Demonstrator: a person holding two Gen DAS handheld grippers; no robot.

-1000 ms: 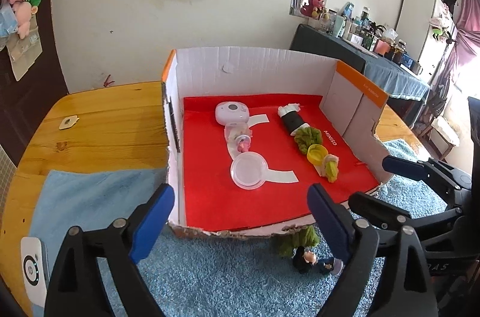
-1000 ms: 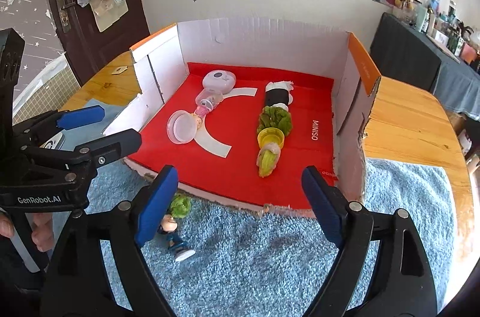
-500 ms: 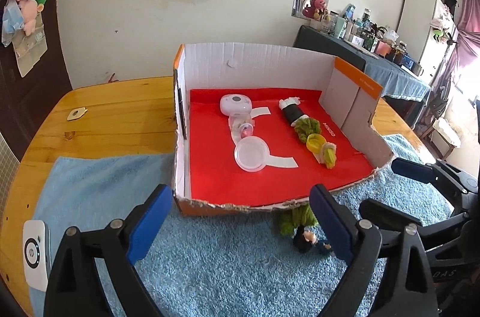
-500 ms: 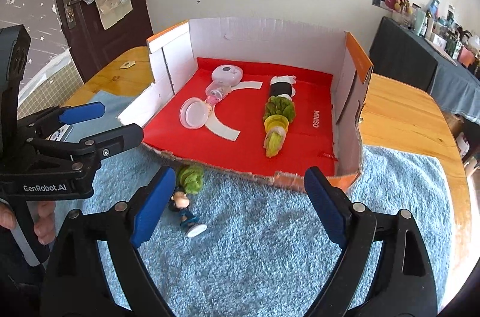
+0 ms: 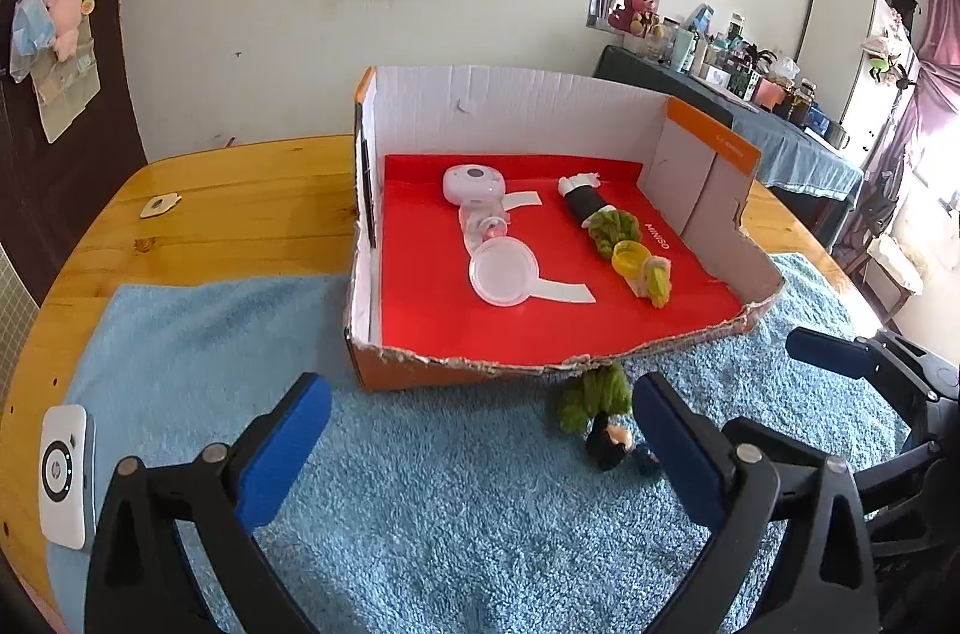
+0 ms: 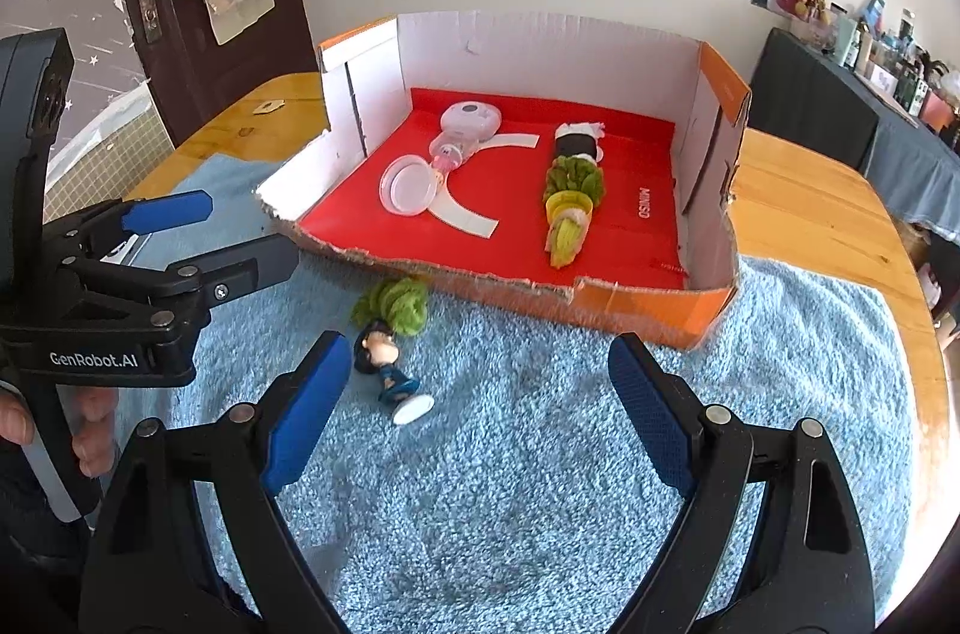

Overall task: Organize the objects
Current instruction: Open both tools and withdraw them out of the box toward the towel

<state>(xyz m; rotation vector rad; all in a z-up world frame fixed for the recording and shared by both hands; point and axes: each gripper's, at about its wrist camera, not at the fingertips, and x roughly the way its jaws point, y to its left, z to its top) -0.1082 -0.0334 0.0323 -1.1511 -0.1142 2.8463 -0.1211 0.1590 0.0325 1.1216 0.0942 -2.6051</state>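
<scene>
Grippers hover over a blue towel [image 6: 540,454] on a wooden table [image 6: 828,214]. Left gripper [image 5: 480,445] has its blue fingers spread wide, holding and touching nothing. Right gripper [image 6: 477,409] is equally wide apart and bare. Between them, a small figurine [image 6: 390,370] lies on its side on the towel, beside a green fuzzy clump [image 6: 396,301], just outside the torn front edge of a cardboard box [image 6: 600,304]. Inside the red-lined box lie a clear round lid [image 6: 408,193] and a row of small toys [image 6: 570,196].
</scene>
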